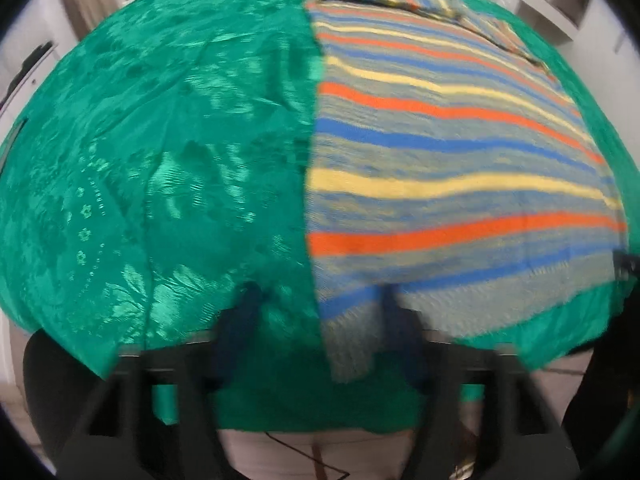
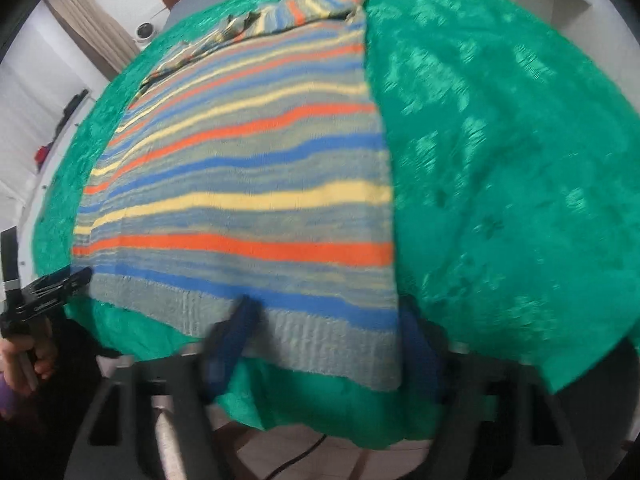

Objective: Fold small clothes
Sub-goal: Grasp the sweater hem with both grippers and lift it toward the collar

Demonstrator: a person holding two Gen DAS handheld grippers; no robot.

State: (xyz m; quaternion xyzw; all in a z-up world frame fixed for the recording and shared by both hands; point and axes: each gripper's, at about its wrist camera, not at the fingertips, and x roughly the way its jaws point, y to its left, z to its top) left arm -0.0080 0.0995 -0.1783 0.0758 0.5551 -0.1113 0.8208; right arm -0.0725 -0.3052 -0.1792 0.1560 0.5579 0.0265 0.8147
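Through the left wrist view, one striped knit garment [image 1: 440,152] is lying flat on the green cloth [image 1: 160,140] that is covering the bench, filling the right half of the picture. Its near left corner is hanging over the bench's front edge. The left hand-held gripper [image 1: 320,300] is pointing steeply down at that corner, and its two dark fingers [image 1: 248,308] are standing one on each side of the hem, set fairly narrow. The frame is too blurred for me to tell whether the pads are pressing on the knit. At the far end, a band of the garment is already lying turned back on itself, so I am judging one fold as made there.

Through the right wrist view, the same single garment [image 2: 240,168] is occupying the left and middle of the green cloth [image 2: 500,160]. The right hand-held gripper [image 2: 324,312] is straddling the near right corner of the ribbed hem, one finger [image 2: 240,320] lying over the knit and the other just beside its right edge. Again the gap looks narrow, but I cannot tell whether it is gripping. The left hand-held gripper [image 2: 60,284] is showing at the far left, held in a hand [image 2: 28,356].

I am counting one garment, one cloth, two grippers. Judging by how it lies, the main folding is still to be done.
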